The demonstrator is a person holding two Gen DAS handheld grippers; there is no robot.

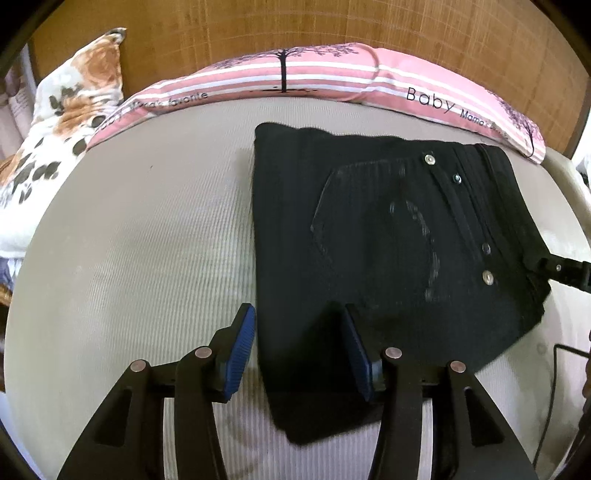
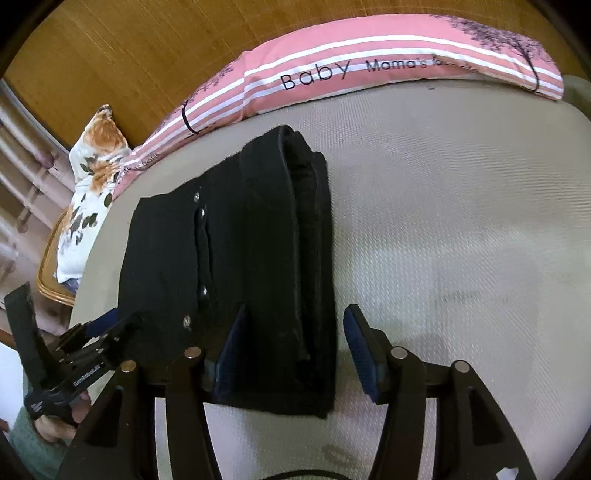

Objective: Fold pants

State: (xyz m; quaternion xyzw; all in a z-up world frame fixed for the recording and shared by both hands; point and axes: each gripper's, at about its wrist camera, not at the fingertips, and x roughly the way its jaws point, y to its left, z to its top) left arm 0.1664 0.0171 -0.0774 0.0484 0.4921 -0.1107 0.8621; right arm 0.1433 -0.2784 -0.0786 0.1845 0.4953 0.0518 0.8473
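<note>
Black pants (image 1: 388,240) lie folded into a thick rectangle on a beige ribbed mattress (image 1: 140,240), with metal snaps showing near the waistband. My left gripper (image 1: 299,347) stands open over their near left corner. One blue pad is over the mattress and the other over the cloth. In the right wrist view the folded pants (image 2: 236,258) show stacked layers along their right edge. My right gripper (image 2: 295,347) straddles that edge, open, with a gap beside the right pad. A hand (image 2: 55,424) holds the left gripper (image 2: 118,323) at the pants' left side. The right gripper (image 1: 543,264) pokes in at the pants' right edge.
A pink striped pillow (image 1: 295,77) printed "Baby" lies along the mattress's far edge against a wooden headboard (image 1: 332,26). A floral pillow (image 1: 66,122) sits at the far left. A black cable (image 1: 554,387) runs at the lower right. Wooden furniture (image 2: 51,280) stands beside the bed.
</note>
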